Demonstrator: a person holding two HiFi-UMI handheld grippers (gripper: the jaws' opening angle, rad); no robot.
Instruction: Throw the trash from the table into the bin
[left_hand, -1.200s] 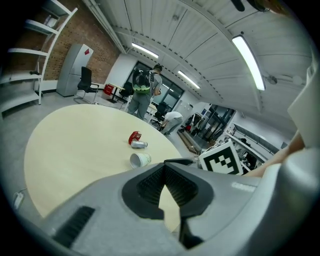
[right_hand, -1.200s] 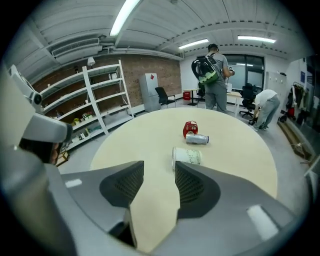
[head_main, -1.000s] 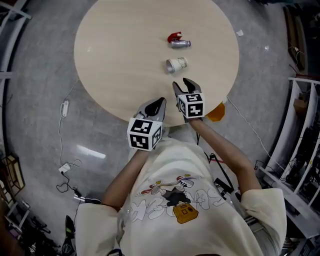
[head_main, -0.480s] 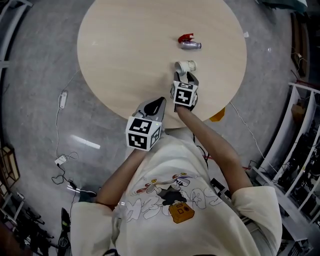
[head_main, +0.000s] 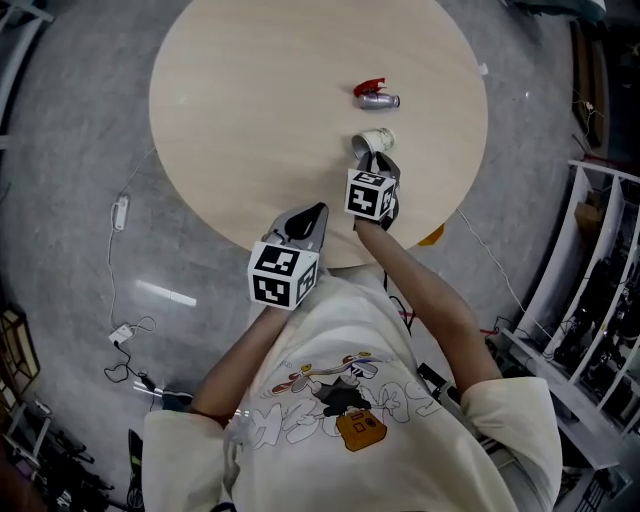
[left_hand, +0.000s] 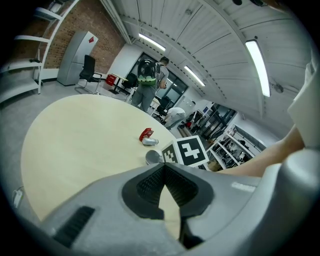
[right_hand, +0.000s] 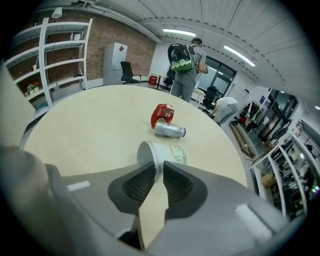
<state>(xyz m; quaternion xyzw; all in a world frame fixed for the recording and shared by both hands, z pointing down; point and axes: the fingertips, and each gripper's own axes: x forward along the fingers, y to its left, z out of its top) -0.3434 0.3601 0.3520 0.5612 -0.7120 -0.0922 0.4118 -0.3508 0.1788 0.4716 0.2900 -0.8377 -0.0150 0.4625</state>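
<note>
Three pieces of trash on a round pale wood table (head_main: 250, 90), with grey concrete floor all round. Far left on the floor: white cable with a plug block (head_main: 120, 212). Left gripper (head_main: 314, 212) over the near table edge, jaws together, nothing between them. Toward mid-table: red wrapper (head_main: 372, 87) just beside a small silver bottle (head_main: 380, 100), both lying flat. Nearer in: paper cup (head_main: 374, 140) on its side, mouth toward the right gripper (head_main: 379, 160). Jaws there just now closing, pinched on the cup's rim. Orange object (head_main: 432, 237) below the table's right edge. Metal shelving (head_main: 590, 290) at far right. Beyond the table: brick wall (right_hand: 107, 30), grey cabinet (right_hand: 115, 62), standing person with a green backpack (right_hand: 182, 65).
</note>
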